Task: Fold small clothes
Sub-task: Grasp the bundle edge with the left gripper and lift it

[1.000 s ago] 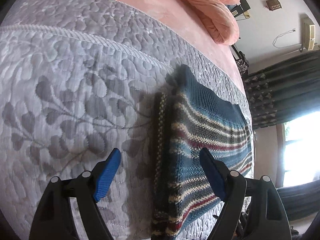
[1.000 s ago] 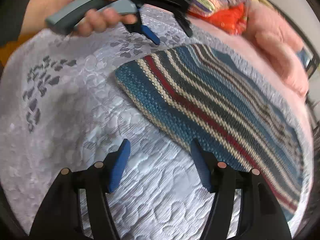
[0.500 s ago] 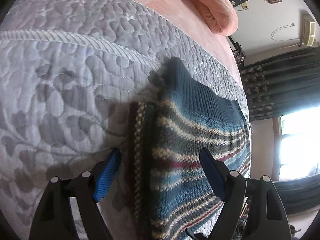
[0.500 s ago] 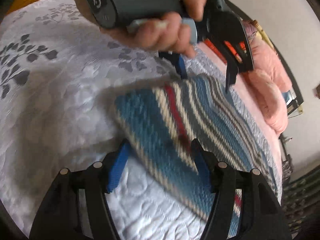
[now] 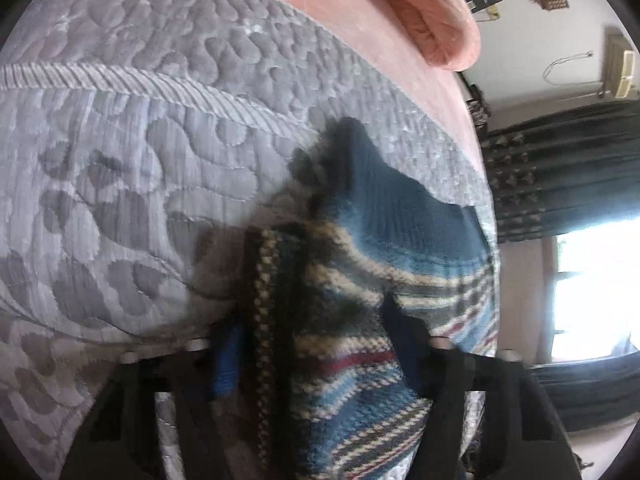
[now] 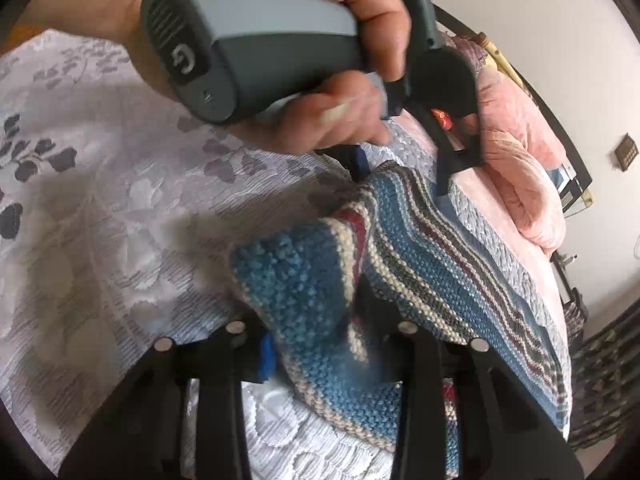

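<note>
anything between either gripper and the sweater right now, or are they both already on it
Nothing visible stands between them. The left gripper has the striped sweater edge between its fingers, and the right gripper has a corner of it; both lift the knit off the grey bedspread.

A "G" logo on the gray handle [image 6: 256,52].

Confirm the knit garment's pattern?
Blue knit garment with cream, grey and red stripes; clearest in the right wrist view.
</note>
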`<state>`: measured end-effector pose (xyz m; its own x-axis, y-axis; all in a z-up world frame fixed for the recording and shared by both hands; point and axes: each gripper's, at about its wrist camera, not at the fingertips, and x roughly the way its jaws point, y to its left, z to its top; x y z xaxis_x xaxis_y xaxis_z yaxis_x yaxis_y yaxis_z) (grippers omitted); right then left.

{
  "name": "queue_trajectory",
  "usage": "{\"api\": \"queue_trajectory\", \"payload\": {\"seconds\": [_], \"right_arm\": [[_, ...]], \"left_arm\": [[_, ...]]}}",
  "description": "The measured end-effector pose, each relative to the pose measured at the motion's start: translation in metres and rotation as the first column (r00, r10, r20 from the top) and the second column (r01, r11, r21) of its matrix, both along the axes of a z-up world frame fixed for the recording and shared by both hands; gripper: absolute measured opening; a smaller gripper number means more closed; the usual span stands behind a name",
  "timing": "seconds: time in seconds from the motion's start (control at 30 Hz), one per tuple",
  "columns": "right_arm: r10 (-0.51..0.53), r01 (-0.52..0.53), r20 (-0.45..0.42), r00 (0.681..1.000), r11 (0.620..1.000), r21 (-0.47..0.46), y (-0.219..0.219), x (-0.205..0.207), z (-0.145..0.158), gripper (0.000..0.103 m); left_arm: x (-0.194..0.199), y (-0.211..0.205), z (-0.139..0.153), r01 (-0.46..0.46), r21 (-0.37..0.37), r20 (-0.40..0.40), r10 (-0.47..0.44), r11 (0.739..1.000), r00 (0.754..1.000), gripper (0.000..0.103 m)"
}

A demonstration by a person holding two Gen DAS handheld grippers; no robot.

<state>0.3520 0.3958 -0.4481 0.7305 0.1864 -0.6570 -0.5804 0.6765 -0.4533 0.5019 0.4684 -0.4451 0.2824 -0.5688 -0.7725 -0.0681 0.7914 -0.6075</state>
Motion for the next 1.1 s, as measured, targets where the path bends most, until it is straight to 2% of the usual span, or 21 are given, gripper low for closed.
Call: {"api": "queue_trajectory", "payload": {"seconds": [0.03, 0.1, 0.33, 0.7, 1.03, 1.1], "right_arm": [[-0.002, 0.002, -0.005, 1.000, 1.000, 0.010, -0.002, 0.000, 0.002, 0.030], [-0.004, 0.004, -0.011, 1.000, 1.000, 0.021, -0.004, 0.001, 0.004, 0.029], [-0.018, 0.020, -0.029, 0.999, 0.997, 0.071, -0.010, 0.010, 0.015, 0.027], [-0.034, 0.041, -0.050, 0.998, 0.985, 0.167, -0.029, 0.013, 0.046, 0.025], [-0.059, 0.067, -0.042, 0.997, 0.967, 0.245, -0.049, 0.013, 0.084, 0.025], [-0.064, 0.080, -0.068, 0.996, 0.957, 0.279, -0.056, 0.013, 0.090, 0.025]], "left_arm": [[0.000, 0.001, -0.001, -0.001, 0.007, -0.004, 0.001, 1.000, 1.000, 0.039], [0.000, 0.002, 0.000, -0.002, 0.002, -0.012, 0.002, 1.000, 1.000, 0.033], [0.002, 0.001, 0.009, -0.001, 0.039, -0.010, 0.002, 0.999, 1.000, 0.024], [0.006, -0.023, 0.044, 0.002, 0.143, -0.028, 0.002, 0.990, 1.000, 0.021], [0.010, -0.043, 0.085, 0.013, 0.205, -0.007, -0.012, 0.979, 1.000, 0.020], [0.011, -0.050, 0.095, 0.017, 0.222, -0.003, -0.017, 0.975, 1.000, 0.020]]}}
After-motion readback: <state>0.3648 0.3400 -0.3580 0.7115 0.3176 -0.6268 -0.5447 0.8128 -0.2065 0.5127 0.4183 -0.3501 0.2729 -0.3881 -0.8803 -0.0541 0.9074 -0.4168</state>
